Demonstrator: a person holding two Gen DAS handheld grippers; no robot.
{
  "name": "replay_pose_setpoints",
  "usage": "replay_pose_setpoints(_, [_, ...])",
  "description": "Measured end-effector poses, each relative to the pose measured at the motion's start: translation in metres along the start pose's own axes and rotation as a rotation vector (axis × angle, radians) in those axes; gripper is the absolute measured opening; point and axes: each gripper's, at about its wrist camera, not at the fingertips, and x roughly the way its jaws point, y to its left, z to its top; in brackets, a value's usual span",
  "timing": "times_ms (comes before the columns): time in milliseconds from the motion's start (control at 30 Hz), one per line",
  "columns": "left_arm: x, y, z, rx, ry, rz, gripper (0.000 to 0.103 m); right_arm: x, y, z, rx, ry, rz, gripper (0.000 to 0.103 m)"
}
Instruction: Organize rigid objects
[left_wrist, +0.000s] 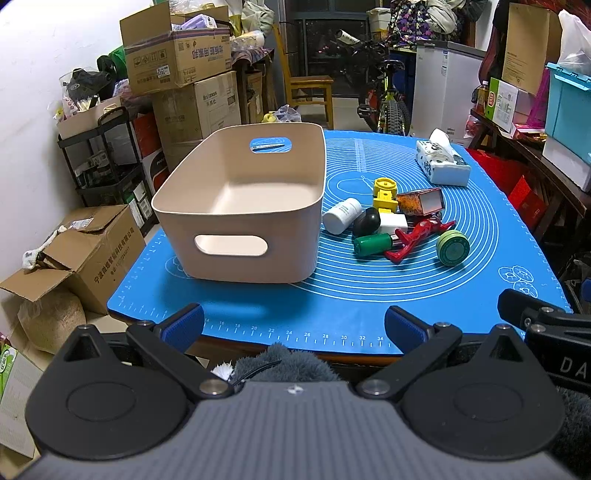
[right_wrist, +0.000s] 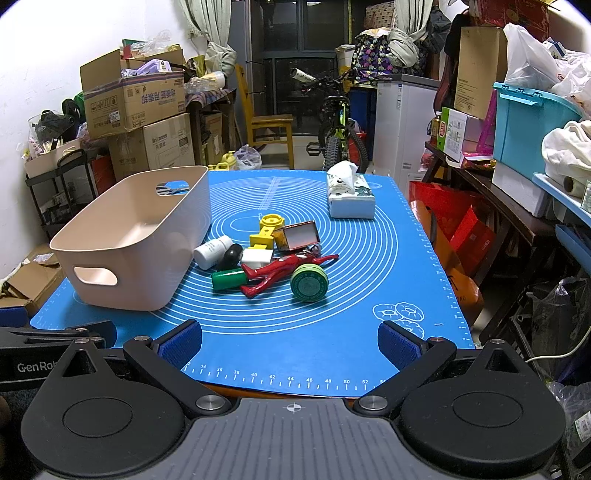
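Cluttered storeroom, blue mat (right_wrist: 332, 347) on table. Both claws, left (left_wrist: 293, 326) and right (right_wrist: 290, 341), spread wide, empty. Risk: pile is tight; grabbing the green tin (right_wrist: 309, 284) may nudge the red figure (right_wrist: 280, 271), and the white bottle (right_wrist: 212, 252) may roll toward the beige bin (right_wrist: 122, 266).

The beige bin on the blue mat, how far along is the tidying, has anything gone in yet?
Nothing looks done: the beige bin shows an empty interior. Nothing is in hand; the left claw and right claw are both open, back at the mat's near edge. All of it remains: white bottle, green cylinder, red figure, green round tin, yellow toy and the rest of the pile beside the bin.
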Motion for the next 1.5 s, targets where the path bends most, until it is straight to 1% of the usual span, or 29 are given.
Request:
replay_pose_setpoints(600, [0.000,-0.001,0.000,0.005,-0.003,0.001,0.103,-0.001,-0.001,-0.001,-0.001,-0.001,-0.002,0.101])
replay_pose_setpoints(867, [-0.004,0.007,0.011,-0.014,-0.003,-0.014,0.103,-0.007,-0.001,0.008,-0.007,-0.008,-0.020,0.101])
replay_pose_setpoints(1067, [0.000,0.029,0.033,-0.067,0.001,-0.002,0.103,-0.006,0.001,0.022,-0.012,-0.007,-0.017,0.101])
replay_pose_setpoints(1267, [0.010,0.061,0.058,-0.159,0.009,0.024,0.103,0.008,0.005,0.047,-0.027,-0.032,-0.020,0.101])
replay_pose_setpoints(1500, [0.030,0.090,0.086,-0.173,0.019,0.083,0.103,0.041,0.010,0.076,-0.020,-0.034,-0.039,0.101])
